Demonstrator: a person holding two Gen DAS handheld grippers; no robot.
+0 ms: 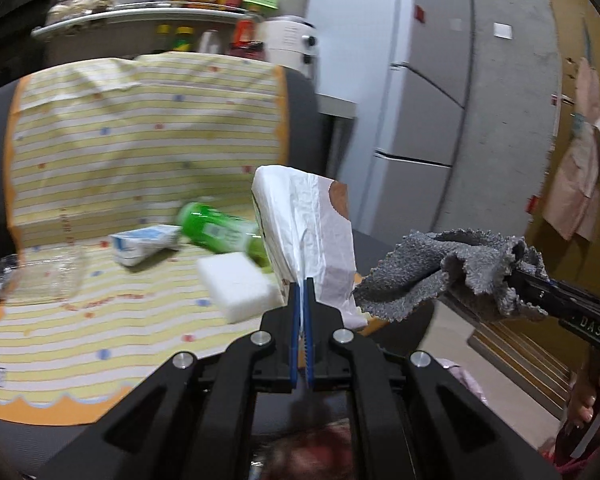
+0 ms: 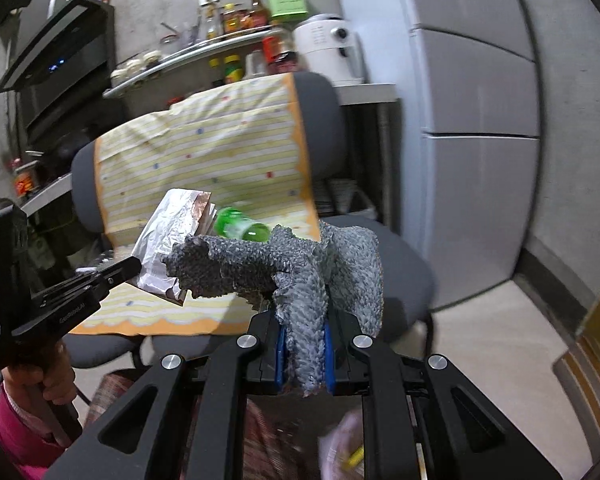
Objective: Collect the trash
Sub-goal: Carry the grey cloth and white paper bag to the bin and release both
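While both grippers are loaded, notes run near to far.
Left gripper (image 1: 304,296): jaws nearly closed on the lower edge of paper bag (image 1: 312,232); light, crumples, tears if yanked.
Right gripper (image 2: 304,344): clamped on grey cloth (image 2: 300,268); soft, limp, any fold holds.
Chair (image 2: 400,264): green bottle (image 1: 216,228) lies there; looks light, would roll, take mid-body.

We hold our left gripper (image 1: 303,292) out ahead, its blue-padded jaws pressed nearly together on the white paper bag (image 1: 308,232). Our right gripper (image 2: 303,344) reaches in from the right, jaws clamped on the grey cloth (image 2: 300,280). Our left hand (image 2: 48,372), in a pink sleeve (image 2: 8,424), grips the left handle from below.
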